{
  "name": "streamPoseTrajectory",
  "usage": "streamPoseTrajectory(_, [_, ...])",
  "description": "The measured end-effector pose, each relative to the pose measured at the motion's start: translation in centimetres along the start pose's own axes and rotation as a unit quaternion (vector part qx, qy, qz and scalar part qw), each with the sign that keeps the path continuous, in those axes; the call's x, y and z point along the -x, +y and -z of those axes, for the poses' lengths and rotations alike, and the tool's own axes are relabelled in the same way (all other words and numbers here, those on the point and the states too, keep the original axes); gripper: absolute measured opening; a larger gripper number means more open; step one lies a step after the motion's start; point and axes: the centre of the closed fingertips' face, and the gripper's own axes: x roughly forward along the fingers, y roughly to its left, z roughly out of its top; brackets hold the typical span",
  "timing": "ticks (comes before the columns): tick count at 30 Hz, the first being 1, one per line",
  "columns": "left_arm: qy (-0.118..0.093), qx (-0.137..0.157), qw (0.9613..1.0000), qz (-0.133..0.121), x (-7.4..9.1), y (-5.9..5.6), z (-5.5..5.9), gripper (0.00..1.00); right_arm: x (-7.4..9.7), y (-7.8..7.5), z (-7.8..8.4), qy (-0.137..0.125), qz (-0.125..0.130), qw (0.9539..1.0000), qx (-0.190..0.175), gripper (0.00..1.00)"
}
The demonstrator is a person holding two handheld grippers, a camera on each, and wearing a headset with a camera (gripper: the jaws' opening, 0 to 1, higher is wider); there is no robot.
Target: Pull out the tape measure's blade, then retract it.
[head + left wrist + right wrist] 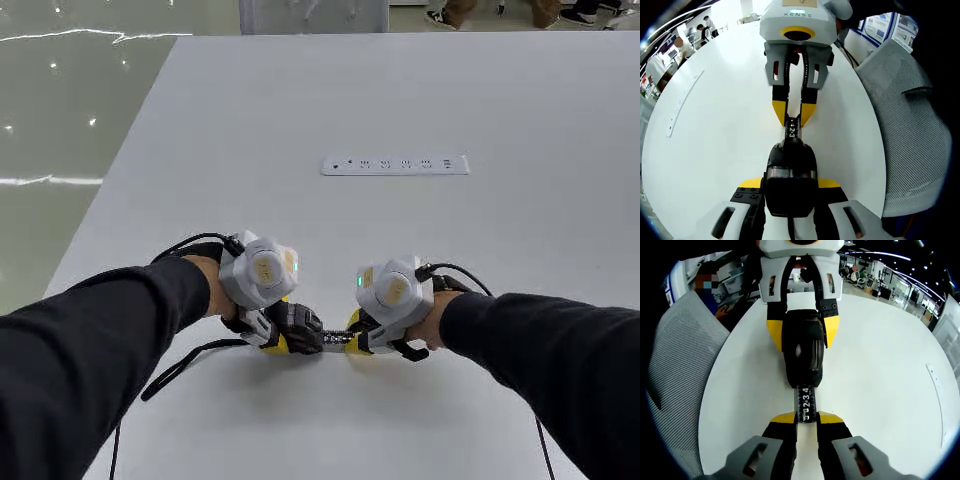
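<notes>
Cables (185, 362) in black trail from the grippers over the near part of the white desk (400, 90). One white power strip (395, 165) lies flat near the middle of the desk, farther off and well apart from the work. A grey mesh chair (910, 125) stands at the near side of the desk, and glossy floor (60, 120) runs along the desk's left edge. People stand far off in the background of the gripper views.

One tape measure (298, 327) sits close to the near edge, between the two grippers. Its black case is on the left. A short length of blade (337, 338) comes out of it to the right, so the long axis runs left to right, roughly along the near edge. In the right gripper view the printed digits 2, 3 and 4 read along the blade.

The left gripper (790, 182) has its yellow-tipped fingers (752, 182) closed against the two sides of the case, gripping it. The right gripper (806, 417) faces it. Its fingers (782, 418) are pinched almost together on the blade's free end, leaving only the blade's width between them.

In all: two grippers, one tape measure, one power strip, one chair.
</notes>
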Motion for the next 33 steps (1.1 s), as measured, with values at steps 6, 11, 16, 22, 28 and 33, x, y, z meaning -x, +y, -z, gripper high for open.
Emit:
streamPoseTrajectory(6, [-0.001, 0.002, 1.0, -0.001, 0.0, 0.0, 0.0, 0.33, 0.3, -0.1, 0.4, 0.001, 0.001, 1.0, -0.001, 0.1])
streamPoseTrajectory(11, [-0.002, 0.003, 1.0, -0.003, 0.0, 0.0, -0.1, 0.33, 0.7, -0.2, 0.9, 0.001, 0.002, 1.0, -0.003, 0.1])
streamPoseTrajectory(16, [-0.002, 0.004, 1.0, -0.004, 0.0, 0.0, -0.1, 0.33, 1.0, -0.3, 1.4, 0.002, 0.002, 1.0, -0.006, 0.1])
streamPoseTrajectory(22, [-0.002, 0.007, 1.0, -0.004, 0.0, 0.1, 0.0, 0.33, 1.4, -0.4, 2.0, 0.006, 0.003, 1.0, -0.007, 0.11])
streamPoseTrajectory(28, [-0.001, 0.008, 1.0, -0.004, 0.0, 0.0, 0.0, 0.33, 1.6, -0.4, 2.4, 0.005, 0.002, 0.9999, -0.01, 0.11])
streamPoseTrajectory(33, [-0.002, 0.01, 0.9999, -0.003, 0.0, 0.0, 0.0, 0.33, 1.9, -0.5, 2.8, 0.006, 0.002, 0.9999, -0.011, 0.11])
